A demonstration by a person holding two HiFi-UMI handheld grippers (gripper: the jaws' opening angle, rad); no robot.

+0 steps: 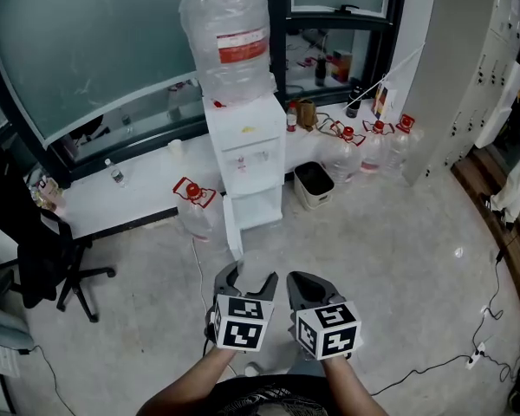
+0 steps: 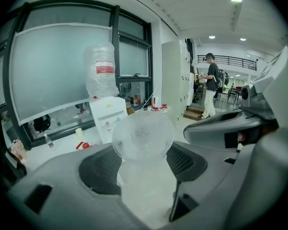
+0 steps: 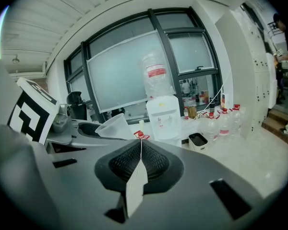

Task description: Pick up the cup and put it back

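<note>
One clear cup point(image 2: 143, 138) is sitting clamped between the jaws of the left tool point(image 1: 250, 277), held in the air above the floor point(image 1: 399, 258). The right tool point(image 1: 305, 284) is hovering just beside it, jaws pressed together on nothing. One water dispenser point(image 1: 244, 159) is standing ahead, with open floor lying between. One bin point(image 1: 313, 185) and three red-capped jugs point(image 1: 377, 141) are lining its right side.
</note>
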